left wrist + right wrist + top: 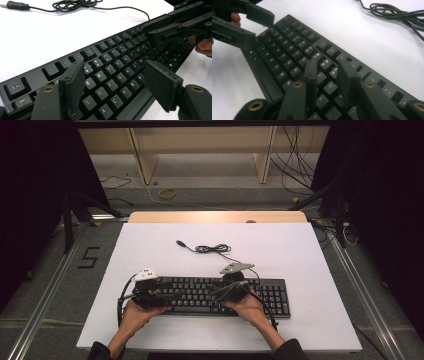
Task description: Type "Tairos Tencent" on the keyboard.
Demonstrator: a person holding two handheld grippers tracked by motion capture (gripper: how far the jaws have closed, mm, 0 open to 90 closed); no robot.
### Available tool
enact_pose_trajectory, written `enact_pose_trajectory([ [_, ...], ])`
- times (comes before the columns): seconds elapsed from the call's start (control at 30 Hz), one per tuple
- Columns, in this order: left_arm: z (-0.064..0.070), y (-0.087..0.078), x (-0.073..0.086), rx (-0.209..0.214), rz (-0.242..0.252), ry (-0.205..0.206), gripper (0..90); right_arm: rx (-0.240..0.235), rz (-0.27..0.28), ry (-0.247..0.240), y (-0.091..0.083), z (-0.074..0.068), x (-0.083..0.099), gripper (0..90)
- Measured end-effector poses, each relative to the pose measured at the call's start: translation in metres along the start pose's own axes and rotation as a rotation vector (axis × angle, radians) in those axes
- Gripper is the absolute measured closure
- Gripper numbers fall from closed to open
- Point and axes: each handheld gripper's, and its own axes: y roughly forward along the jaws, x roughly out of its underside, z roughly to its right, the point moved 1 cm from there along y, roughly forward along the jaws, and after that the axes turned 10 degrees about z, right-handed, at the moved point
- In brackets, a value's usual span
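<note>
A black keyboard (200, 295) lies on the white tabletop (300, 250) near the front edge. Its coiled cable (212, 249) with a loose USB plug (181, 243) rests behind it. My left gripper (172, 295) hovers over the keyboard's left end. In the left gripper view this gripper (112, 77) is open wide above the letter keys (117, 62), holding nothing. My right gripper (217, 292) is over the keyboard's middle. In the right gripper view it (328, 72) has a narrow gap between its jaws just above the keys (292, 50). The two grippers point toward each other.
The cable coil (75, 3) and plug (15, 5) lie on bare table behind the keyboard. The numeric pad (275, 297) lies right of my right hand. Beyond the table's far edge are a yellow ring (167, 193) and loose cables (295, 165) on the floor.
</note>
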Motion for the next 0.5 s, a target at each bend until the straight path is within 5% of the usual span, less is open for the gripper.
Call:
enact_pose_trajectory([
  [0.5,0.0013,-0.0102,0.0058,0.004,0.014,-0.005,32.8,0.008,-0.044,-0.006,0.0089,0.0023,0.0069,88.6],
])
